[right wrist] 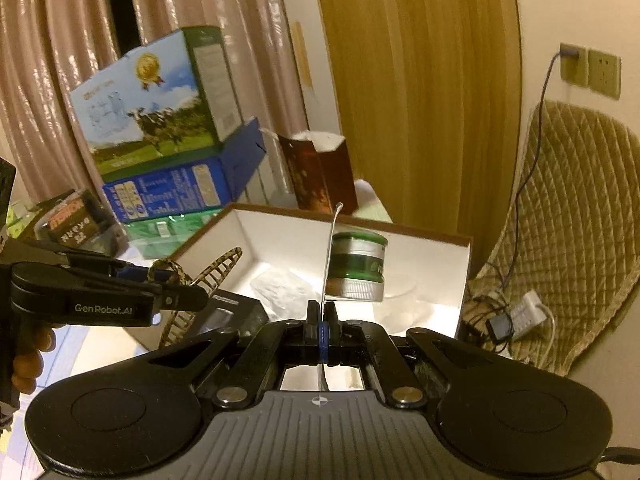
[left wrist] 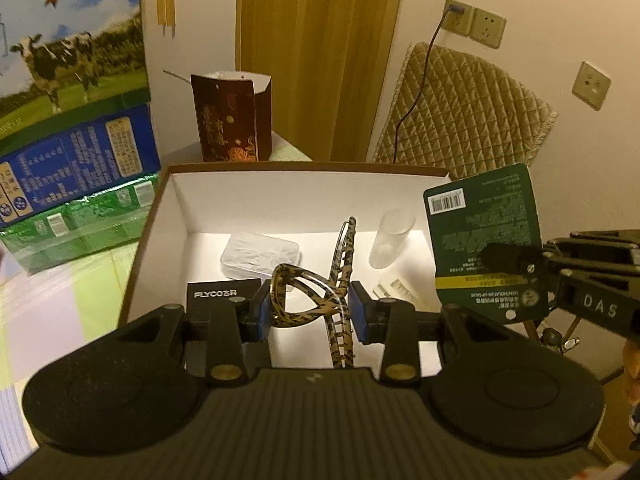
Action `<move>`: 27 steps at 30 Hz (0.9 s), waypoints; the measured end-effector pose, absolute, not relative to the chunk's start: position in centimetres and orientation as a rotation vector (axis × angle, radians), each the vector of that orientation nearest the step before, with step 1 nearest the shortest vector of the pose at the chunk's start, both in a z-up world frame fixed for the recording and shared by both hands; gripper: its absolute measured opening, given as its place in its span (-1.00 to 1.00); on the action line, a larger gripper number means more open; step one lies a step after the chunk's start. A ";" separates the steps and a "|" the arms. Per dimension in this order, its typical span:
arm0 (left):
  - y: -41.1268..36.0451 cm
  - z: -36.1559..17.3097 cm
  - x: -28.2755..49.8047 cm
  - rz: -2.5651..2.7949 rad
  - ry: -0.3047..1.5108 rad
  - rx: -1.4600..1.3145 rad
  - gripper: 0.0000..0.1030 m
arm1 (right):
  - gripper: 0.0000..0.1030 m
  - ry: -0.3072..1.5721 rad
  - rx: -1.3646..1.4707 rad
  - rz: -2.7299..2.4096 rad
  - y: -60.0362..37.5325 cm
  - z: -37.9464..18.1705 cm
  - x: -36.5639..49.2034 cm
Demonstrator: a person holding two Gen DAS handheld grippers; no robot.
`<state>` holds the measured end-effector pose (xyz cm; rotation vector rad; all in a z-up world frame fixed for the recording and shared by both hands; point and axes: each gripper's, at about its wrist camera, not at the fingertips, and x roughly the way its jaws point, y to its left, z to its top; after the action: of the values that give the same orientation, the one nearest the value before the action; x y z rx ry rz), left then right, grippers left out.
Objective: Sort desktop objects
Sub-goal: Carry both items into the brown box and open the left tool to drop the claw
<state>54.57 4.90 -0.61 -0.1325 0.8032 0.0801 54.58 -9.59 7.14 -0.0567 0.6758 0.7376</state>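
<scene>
My left gripper (left wrist: 310, 310) is shut on a leopard-print hair claw clip (left wrist: 304, 314), its blue pads pressing the clip's loop over the open white box (left wrist: 176, 216). From the right, my right gripper (left wrist: 504, 258) reaches in, shut on a green product card (left wrist: 480, 216) with a barcode. In the right wrist view that card (right wrist: 331, 248) shows edge-on between the shut fingers of the right gripper (right wrist: 322, 312), and a green and silver tin (right wrist: 358, 266) is mounted on it. The left gripper (right wrist: 168, 282) with the clip (right wrist: 212, 272) sits at the left, beside the box (right wrist: 280, 216).
Inside the box lie a clear plastic case (left wrist: 260, 254), a black FLYCO carton (left wrist: 222, 294), a clear cup (left wrist: 390, 240) and a small packet (left wrist: 394, 290). Stacked milk cartons (left wrist: 72, 128) stand left, a brown paper bag (left wrist: 232, 120) behind. A quilted cushion (left wrist: 464, 112) and cable are on the right.
</scene>
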 end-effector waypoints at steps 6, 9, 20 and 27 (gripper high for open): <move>4.6 -2.4 56.4 0.089 0.854 -0.138 -0.36 | -1.00 0.701 -0.094 0.741 -9.2 5.9 56.1; 4.4 -3.6 57.5 0.096 0.890 -0.141 -0.36 | -1.00 0.728 -0.100 0.744 -9.1 5.3 56.8; 3.9 -7.1 60.2 0.125 1.009 -0.140 -0.36 | -1.00 0.796 -0.131 0.780 -8.6 3.7 58.0; 3.8 -8.4 60.8 0.137 1.054 -0.124 -0.34 | -1.00 0.845 -0.122 0.801 -8.5 3.1 58.6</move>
<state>60.85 3.82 -8.44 -0.1243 1.0536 0.1375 58.57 -8.47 3.07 -0.1225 0.8450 0.8006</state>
